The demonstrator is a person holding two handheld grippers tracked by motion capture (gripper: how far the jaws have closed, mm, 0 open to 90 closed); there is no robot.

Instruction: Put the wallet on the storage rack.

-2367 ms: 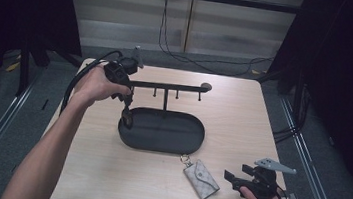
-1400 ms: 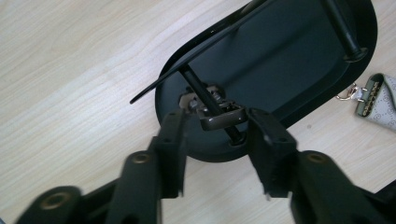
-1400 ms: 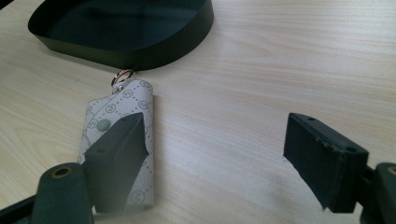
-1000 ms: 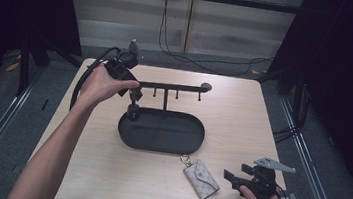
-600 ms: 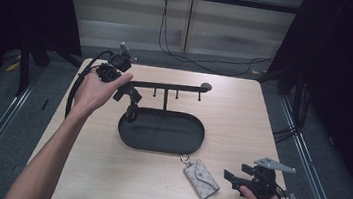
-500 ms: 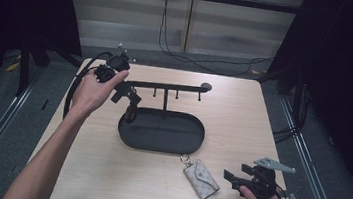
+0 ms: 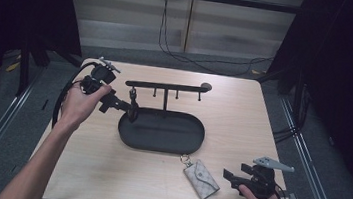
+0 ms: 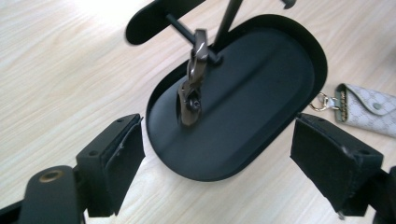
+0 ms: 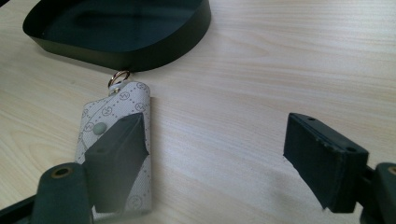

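A black stand has an oval tray (image 7: 200, 132) and a horizontal bar (image 7: 166, 85) with short pegs. From the bar's leftmost peg hangs a metal clasp (image 7: 133, 102), its lower end near the tray's left end. My left gripper (image 7: 122, 106) is just left of the clasp, open, with nothing between its jaws. In the left gripper view the clasp (image 8: 194, 79) hangs beyond my left gripper (image 8: 215, 135), over the tray (image 8: 261, 154). A grey patterned key pouch (image 7: 203, 179) lies in front of the tray. My right gripper (image 7: 230, 176) stands open beside it, one jaw overlapping the pouch (image 9: 105, 116).
The wooden table (image 7: 243, 112) stands between dark curtains. Cables trail on the floor behind it. The pouch's metal ring (image 9: 119, 77) lies close to the tray's front rim (image 9: 140, 51). Bare tabletop lies right of the tray.
My left hand rose from the tray's left end to the bar, then drew back left. The clasp now hangs from the peg. The right gripper has not moved.
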